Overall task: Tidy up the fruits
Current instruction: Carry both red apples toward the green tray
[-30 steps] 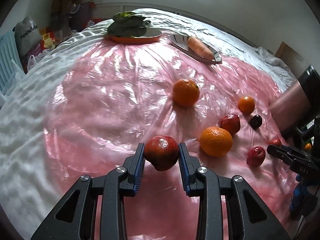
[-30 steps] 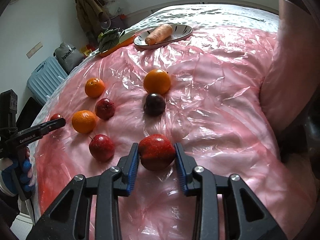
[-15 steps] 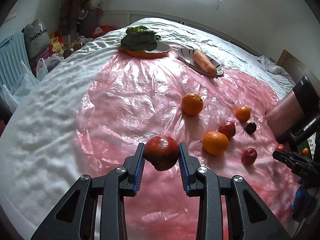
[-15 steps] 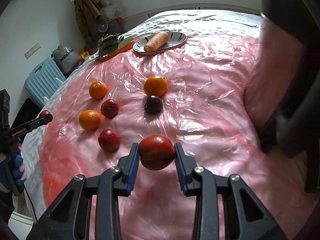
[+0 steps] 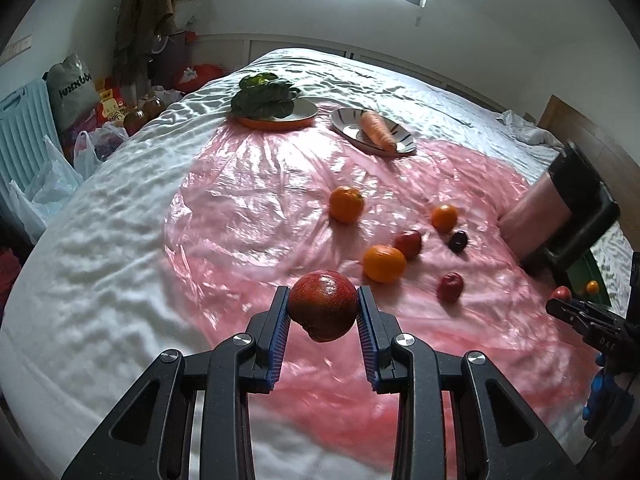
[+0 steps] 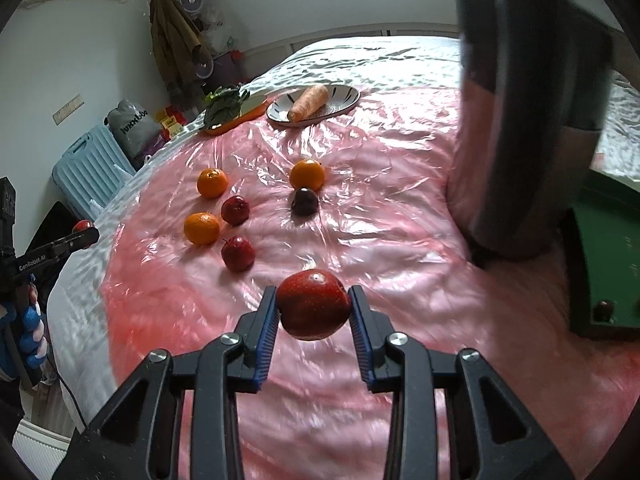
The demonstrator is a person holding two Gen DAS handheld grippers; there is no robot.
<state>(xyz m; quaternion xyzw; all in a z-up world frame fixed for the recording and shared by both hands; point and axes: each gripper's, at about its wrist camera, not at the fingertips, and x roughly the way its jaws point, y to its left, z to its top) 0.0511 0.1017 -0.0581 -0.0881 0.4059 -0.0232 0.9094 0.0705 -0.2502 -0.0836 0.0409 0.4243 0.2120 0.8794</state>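
Observation:
My left gripper (image 5: 323, 312) is shut on a red apple (image 5: 323, 305), held above the pink plastic sheet (image 5: 256, 200) on the bed. My right gripper (image 6: 313, 307) is shut on another red apple (image 6: 313, 305), also lifted. On the sheet lie three oranges (image 5: 346, 209) (image 5: 384, 263) (image 5: 444, 217), two small red apples (image 5: 409, 243) (image 5: 450, 286) and a dark plum (image 5: 457, 241). The same fruits show in the right wrist view, with the plum (image 6: 305, 201) below an orange (image 6: 307, 174).
A striped plate with a carrot (image 5: 376, 131) and an orange plate with leafy greens (image 5: 264, 98) stand at the far end of the sheet. A pink-sleeved arm (image 6: 496, 152) rises at the right. A green box (image 6: 608, 264) sits at the right edge. Bags and a blue suitcase (image 6: 90, 168) stand beside the bed.
Both grippers have risen and pulled back with their apples; the fruits on the sheet look farther away. The fruits on the sheet have not moved.

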